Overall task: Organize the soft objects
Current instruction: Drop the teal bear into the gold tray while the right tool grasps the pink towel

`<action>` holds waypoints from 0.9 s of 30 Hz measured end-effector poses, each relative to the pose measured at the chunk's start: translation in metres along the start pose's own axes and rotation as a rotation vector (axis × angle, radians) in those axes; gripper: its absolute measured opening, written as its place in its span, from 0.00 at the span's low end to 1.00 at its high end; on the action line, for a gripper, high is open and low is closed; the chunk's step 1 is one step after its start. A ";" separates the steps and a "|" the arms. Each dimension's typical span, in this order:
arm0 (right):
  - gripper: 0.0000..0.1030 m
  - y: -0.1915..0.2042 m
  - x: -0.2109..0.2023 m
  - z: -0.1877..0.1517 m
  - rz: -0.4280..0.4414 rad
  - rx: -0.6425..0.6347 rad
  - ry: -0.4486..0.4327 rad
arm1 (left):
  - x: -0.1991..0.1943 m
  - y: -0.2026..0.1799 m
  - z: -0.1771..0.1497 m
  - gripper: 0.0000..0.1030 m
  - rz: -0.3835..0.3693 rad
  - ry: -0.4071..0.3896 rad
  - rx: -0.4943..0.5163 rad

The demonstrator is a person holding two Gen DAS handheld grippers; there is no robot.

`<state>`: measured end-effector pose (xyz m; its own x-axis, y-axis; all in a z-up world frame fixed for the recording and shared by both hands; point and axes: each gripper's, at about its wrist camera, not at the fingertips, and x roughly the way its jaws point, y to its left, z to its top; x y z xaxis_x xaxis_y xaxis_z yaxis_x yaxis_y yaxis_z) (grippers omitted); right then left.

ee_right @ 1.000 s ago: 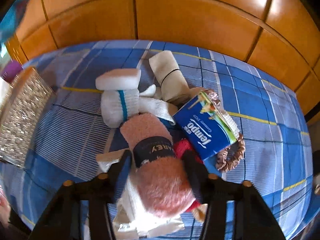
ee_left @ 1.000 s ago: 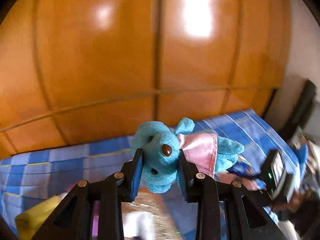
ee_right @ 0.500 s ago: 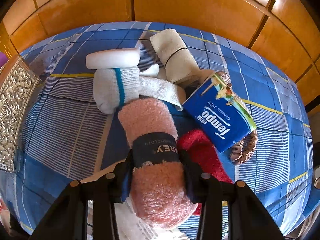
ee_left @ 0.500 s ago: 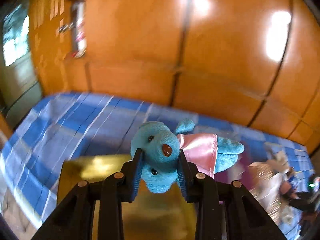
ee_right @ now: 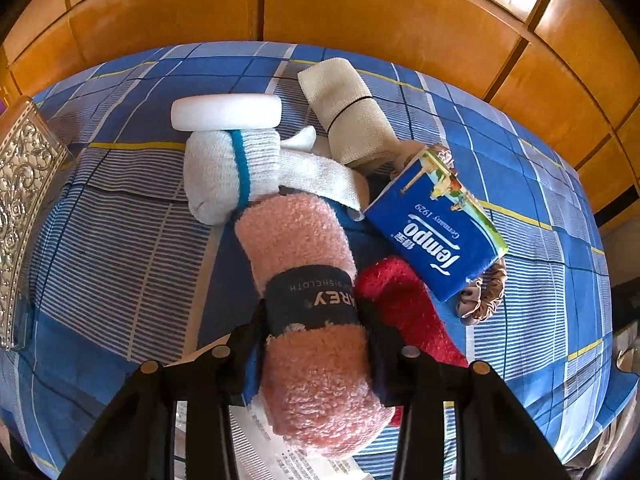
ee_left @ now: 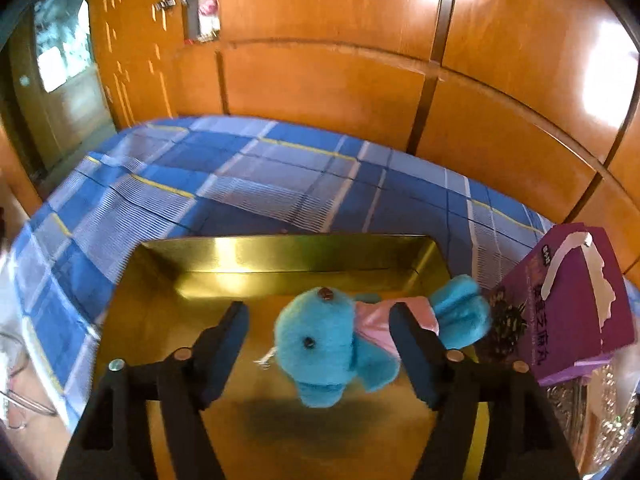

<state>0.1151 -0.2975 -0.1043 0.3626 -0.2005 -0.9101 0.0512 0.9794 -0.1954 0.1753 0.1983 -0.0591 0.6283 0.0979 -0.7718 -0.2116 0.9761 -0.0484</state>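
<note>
Glossy gold metal tray [ee_left: 280,254], fluffy plush toy [ee_left: 320,344], fuzzy pink dishcloth [ee_right: 308,240]

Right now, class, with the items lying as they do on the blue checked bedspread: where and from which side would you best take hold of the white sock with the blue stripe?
Grip the white sock across its rolled, rounded body near the blue stripe, coming from above. Its left side is bare bedspread; the pink towel roll crowds its other side.

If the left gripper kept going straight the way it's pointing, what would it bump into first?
Probably the blue teddy. It sits loose between the open fingers of the left gripper, whose jaws have just been opening. Right behind it is the floor of the gold tray. Depth is hard to judge here.
</note>
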 end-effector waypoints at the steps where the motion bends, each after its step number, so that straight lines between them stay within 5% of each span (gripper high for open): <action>1: 0.40 0.000 -0.001 -0.001 0.001 0.006 -0.001 | -0.007 0.001 -0.003 0.71 0.003 -0.012 -0.001; 4: 0.41 -0.003 0.000 -0.001 0.016 0.026 -0.001 | -0.025 0.004 -0.010 0.72 -0.004 -0.031 -0.002; 8: 0.37 -0.007 -0.002 0.001 0.033 0.052 -0.005 | -0.049 -0.001 -0.031 0.95 -0.027 -0.055 0.005; 10: 0.36 -0.007 -0.007 0.000 0.049 0.060 -0.018 | -0.060 -0.005 -0.044 0.98 -0.040 -0.065 0.011; 27: 0.34 -0.006 -0.023 0.008 0.096 0.149 -0.056 | -0.108 -0.027 -0.101 1.00 -0.084 -0.087 0.065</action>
<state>0.1141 -0.2981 -0.0788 0.4232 -0.1086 -0.8995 0.1496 0.9875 -0.0488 0.0373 0.1418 -0.0382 0.7049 0.0294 -0.7087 -0.1088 0.9918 -0.0671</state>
